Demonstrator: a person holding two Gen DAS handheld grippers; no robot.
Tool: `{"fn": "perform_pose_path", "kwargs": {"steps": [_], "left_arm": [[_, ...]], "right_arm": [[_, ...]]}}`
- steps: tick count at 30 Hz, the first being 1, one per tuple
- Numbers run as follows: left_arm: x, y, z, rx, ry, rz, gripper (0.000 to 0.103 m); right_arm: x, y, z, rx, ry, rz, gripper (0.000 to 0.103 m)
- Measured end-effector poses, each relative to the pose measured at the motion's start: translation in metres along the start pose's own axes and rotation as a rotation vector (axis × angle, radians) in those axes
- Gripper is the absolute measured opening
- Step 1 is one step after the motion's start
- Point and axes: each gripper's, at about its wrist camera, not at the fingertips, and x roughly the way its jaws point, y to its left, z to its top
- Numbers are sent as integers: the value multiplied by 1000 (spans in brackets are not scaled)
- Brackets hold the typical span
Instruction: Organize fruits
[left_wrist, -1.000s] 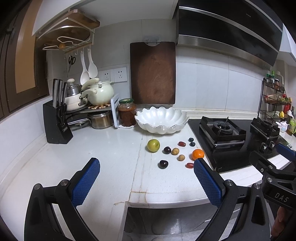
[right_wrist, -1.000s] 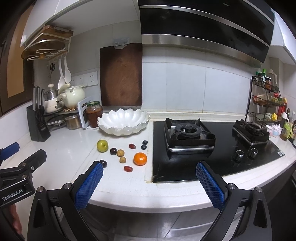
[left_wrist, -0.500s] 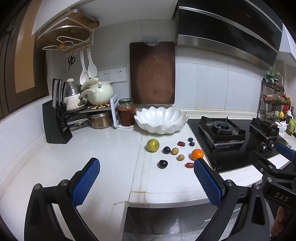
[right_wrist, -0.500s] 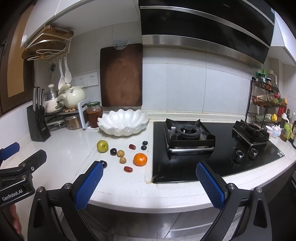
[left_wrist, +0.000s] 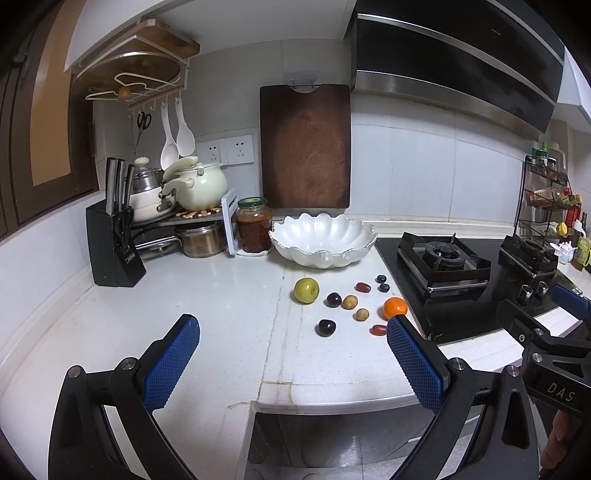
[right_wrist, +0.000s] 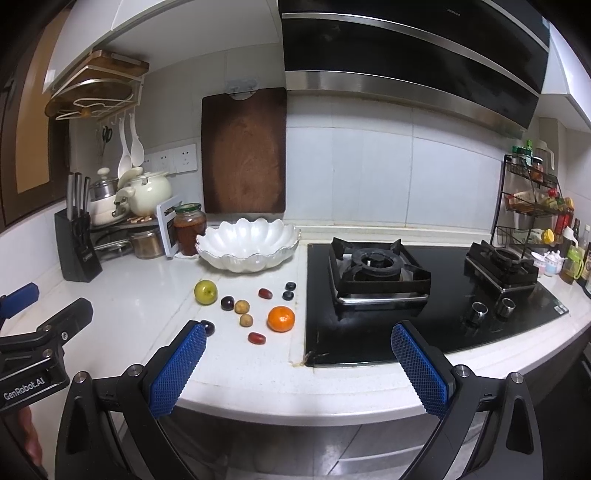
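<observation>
Fruits lie loose on the desk (left_wrist: 221, 295) just in front of the white bowl (left_wrist: 321, 236), among them a green apple (left_wrist: 306, 290) and an orange (right_wrist: 281, 318). Left claw (left_wrist: 291, 354) and right claw (right_wrist: 299, 354) hang spread and empty, unmoved over the past second; sorting has not begun.

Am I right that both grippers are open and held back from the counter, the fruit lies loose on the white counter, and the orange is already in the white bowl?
Not quite. The orange is not in the white bowl; the right wrist view shows it on the counter beside the stove. Both the left gripper and right gripper are open.
</observation>
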Motion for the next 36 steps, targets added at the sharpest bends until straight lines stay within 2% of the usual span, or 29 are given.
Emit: {"fn": "perform_pose_path", "kwargs": {"steps": [11, 18, 21, 26, 31, 36], "left_arm": [[10, 3, -3, 17, 27, 6, 103], [34, 7, -4, 20, 60, 0, 103], [46, 7, -5, 35, 72, 10, 103], [67, 5, -7, 65, 89, 19, 97], [96, 4, -7, 89, 132, -12, 86], [125, 1, -9, 116, 175, -55, 80]], "right_arm": [[11, 4, -1, -6, 20, 11, 102], [30, 13, -2, -23, 48, 31, 101], [44, 17, -3, -32, 72, 44, 98], [71, 26, -7, -45, 117, 65, 93], [100, 29, -11, -42, 168, 88, 87], [124, 32, -14, -40, 204, 92, 81]]}}
